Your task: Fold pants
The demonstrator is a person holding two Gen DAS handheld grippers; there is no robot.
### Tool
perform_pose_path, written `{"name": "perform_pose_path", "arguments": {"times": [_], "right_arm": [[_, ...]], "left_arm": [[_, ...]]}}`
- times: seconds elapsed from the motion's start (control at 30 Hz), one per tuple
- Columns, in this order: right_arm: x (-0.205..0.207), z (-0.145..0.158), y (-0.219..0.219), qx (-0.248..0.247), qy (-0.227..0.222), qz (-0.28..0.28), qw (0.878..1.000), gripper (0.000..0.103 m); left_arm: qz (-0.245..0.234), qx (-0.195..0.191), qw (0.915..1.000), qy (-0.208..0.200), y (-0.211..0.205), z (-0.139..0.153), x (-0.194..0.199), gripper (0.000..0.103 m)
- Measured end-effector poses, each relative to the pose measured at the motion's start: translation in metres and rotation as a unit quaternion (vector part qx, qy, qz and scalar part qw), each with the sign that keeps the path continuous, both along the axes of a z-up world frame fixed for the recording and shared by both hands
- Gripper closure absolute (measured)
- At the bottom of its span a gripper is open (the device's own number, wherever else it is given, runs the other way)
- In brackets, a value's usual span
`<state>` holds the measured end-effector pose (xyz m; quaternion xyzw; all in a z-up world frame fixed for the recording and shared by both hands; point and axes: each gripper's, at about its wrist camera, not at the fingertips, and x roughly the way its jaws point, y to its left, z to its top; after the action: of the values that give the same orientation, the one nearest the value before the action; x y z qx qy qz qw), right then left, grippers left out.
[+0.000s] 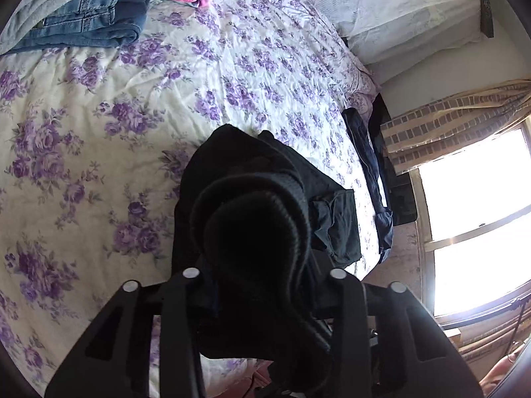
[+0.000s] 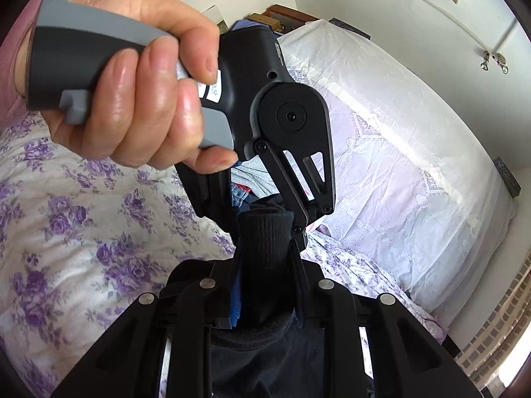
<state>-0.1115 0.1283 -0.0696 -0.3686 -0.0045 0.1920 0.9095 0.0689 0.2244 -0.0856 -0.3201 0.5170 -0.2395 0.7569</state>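
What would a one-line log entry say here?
left tongs: shut on black pants | right tongs: shut on pants | pants lifted over floral bed

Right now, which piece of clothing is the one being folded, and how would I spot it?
Start at the bed with the purple-flowered sheet. A folded stack with blue jeans lies at its far corner. The black pants hang above the bed's near edge, their ribbed band pinched in both hand-held grippers: the only black garment, and the only one lifted.
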Motion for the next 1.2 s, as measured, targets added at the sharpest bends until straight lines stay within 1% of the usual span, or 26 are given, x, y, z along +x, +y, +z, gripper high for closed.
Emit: {"name": "perform_pose_path", "arguments": {"times": [0.13,0.2,0.23,0.33,0.4,0.53,0.57,0.67,0.7,0.73,0.83,0.93,1.0,1.03,1.07,1.1,1.13,1.17,1.2], "right_arm": [[-0.004,0.004,-0.014,0.023,-0.008,-0.001,1.0,0.078],[-0.006,0.013,-0.03,0.053,-0.018,-0.01,0.998,0.078],[-0.006,0.017,-0.04,0.071,-0.021,-0.016,0.997,0.078],[0.0,0.03,-0.072,0.123,-0.013,-0.033,0.992,0.078],[0.007,0.037,-0.102,0.165,-0.002,-0.052,0.985,0.078],[0.021,0.039,-0.152,0.221,0.012,-0.094,0.971,0.078],[0.025,0.039,-0.169,0.24,0.021,-0.107,0.965,0.078],[0.035,0.037,-0.212,0.295,0.051,-0.132,0.945,0.078],[0.039,0.035,-0.223,0.308,0.06,-0.138,0.939,0.078],[0.044,0.032,-0.239,0.326,0.073,-0.147,0.931,0.078],[0.053,0.024,-0.266,0.357,0.097,-0.164,0.914,0.078],[0.063,0.012,-0.291,0.39,0.123,-0.181,0.894,0.078],[0.069,0.001,-0.308,0.413,0.143,-0.194,0.878,0.078],[0.07,-0.003,-0.314,0.421,0.149,-0.198,0.872,0.078],[0.073,-0.009,-0.322,0.434,0.159,-0.205,0.863,0.078],[0.078,-0.012,-0.327,0.442,0.168,-0.209,0.856,0.078],[0.081,-0.015,-0.333,0.45,0.176,-0.217,0.848,0.078],[0.085,-0.02,-0.34,0.464,0.184,-0.227,0.836,0.078],[0.087,-0.024,-0.346,0.478,0.196,-0.232,0.825,0.078]], "left_arm": [[0.015,-0.022,0.9996,-0.008,-0.011,0.011,-0.006,0.074],[0.011,-0.039,0.9989,-0.025,-0.026,0.025,-0.005,0.074],[0.008,-0.042,0.9986,-0.03,-0.033,0.03,-0.004,0.074],[-0.004,-0.045,0.998,-0.044,-0.07,0.047,0.007,0.074],[-0.012,-0.039,0.9979,-0.05,-0.105,0.053,0.014,0.074],[-0.035,-0.03,0.9974,-0.055,-0.166,0.053,0.028,0.074],[-0.044,-0.029,0.9972,-0.052,-0.186,0.051,0.034,0.074],[-0.063,-0.026,0.9969,-0.039,-0.224,0.042,0.044,0.074],[-0.07,-0.02,0.9968,-0.034,-0.241,0.039,0.049,0.074],[-0.075,-0.014,0.9966,-0.028,-0.257,0.035,0.054,0.074],[-0.084,0.006,0.9963,-0.016,-0.289,0.023,0.063,0.074],[-0.093,0.024,0.9954,-0.003,-0.318,0.01,0.073,0.074],[-0.097,0.039,0.9945,0.004,-0.336,0.001,0.079,0.074],[-0.1,0.047,0.9939,0.007,-0.344,-0.004,0.081,0.074],[-0.103,0.057,0.993,0.01,-0.354,-0.01,0.083,0.074],[-0.104,0.064,0.9925,0.011,-0.36,-0.014,0.085,0.073],[-0.106,0.073,0.9916,0.013,-0.366,-0.018,0.087,0.068],[-0.106,0.081,0.9909,0.016,-0.371,-0.021,0.089,0.064],[-0.106,0.082,0.9907,0.018,-0.374,-0.024,0.091,0.053]]}}
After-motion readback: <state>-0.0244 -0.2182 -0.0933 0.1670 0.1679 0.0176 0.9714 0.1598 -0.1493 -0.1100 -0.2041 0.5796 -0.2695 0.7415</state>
